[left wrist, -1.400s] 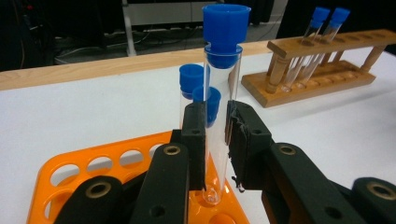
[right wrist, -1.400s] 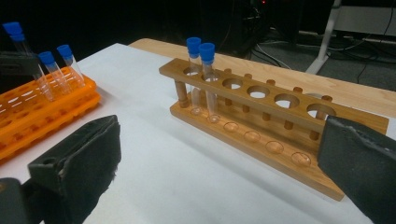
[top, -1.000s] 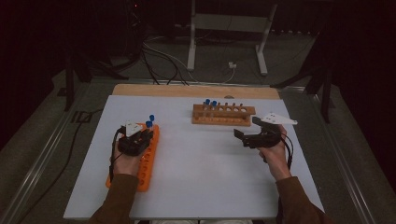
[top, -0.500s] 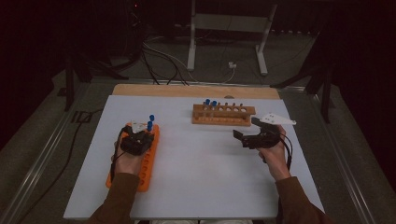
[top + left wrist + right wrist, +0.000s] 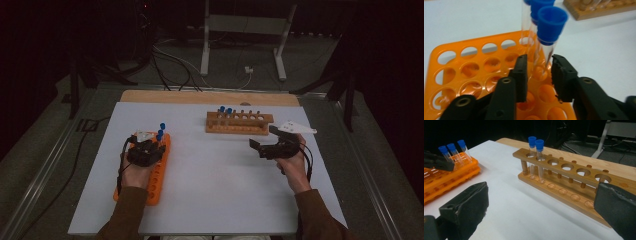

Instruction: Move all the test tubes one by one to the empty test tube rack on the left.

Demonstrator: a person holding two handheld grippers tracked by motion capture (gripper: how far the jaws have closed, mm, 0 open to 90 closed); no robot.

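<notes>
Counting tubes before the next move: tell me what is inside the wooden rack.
The wooden rack holds two blue-capped tubes upright in holes at one end. The other holes in sight are empty; the right gripper's jaw covers the rack's far end.

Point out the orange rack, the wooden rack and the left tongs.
orange rack (image 5: 456, 72), left gripper view, perforated top plate
wooden rack (image 5: 574, 171), right gripper view, top rail
left tongs (image 5: 539, 75), left gripper view, between the tips

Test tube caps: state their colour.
Blue caps; clearest in the left gripper view.
</notes>
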